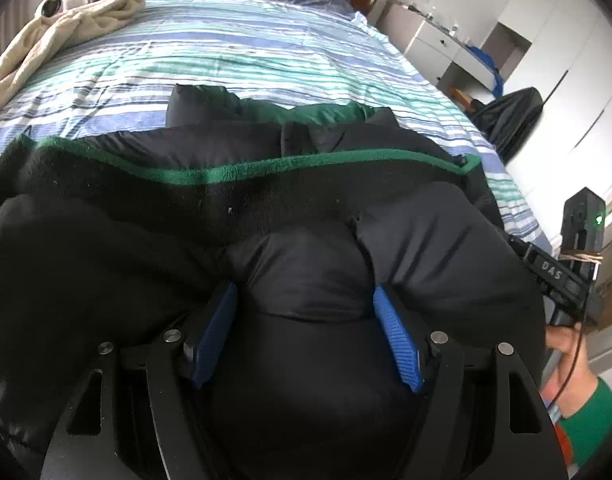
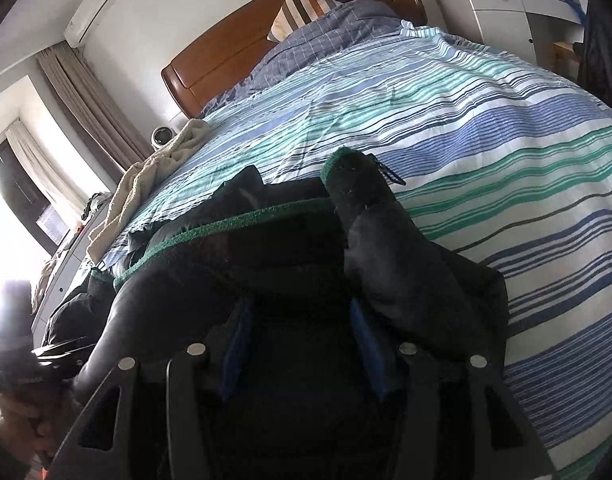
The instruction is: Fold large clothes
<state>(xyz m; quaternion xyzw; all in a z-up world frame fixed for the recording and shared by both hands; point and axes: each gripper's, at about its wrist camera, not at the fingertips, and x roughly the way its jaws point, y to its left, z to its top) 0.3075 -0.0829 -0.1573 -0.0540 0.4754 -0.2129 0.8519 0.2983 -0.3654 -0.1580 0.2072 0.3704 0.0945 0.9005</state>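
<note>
A black puffer jacket (image 1: 242, 152) with a green-trimmed ribbed hem lies bunched on the striped bed (image 1: 234, 52). My left gripper (image 1: 306, 300) has its blue-padded fingers (image 1: 397, 340) closed around a thick bulge of the jacket's padding. My right gripper (image 2: 302, 320) also grips a fold of the jacket (image 2: 401, 272), with its blue pads (image 2: 369, 348) pressed into the dark fabric. The green hem edge (image 2: 234, 220) runs across above it. The right gripper's body also shows at the right edge of the left wrist view (image 1: 565, 276).
A cream blanket (image 1: 58, 36) lies at the bed's far left. A wooden headboard (image 2: 226, 52) and pillows (image 2: 306, 8) are at the far end. White drawers (image 1: 437, 44) and a dark bag (image 1: 513, 120) stand to the right of the bed.
</note>
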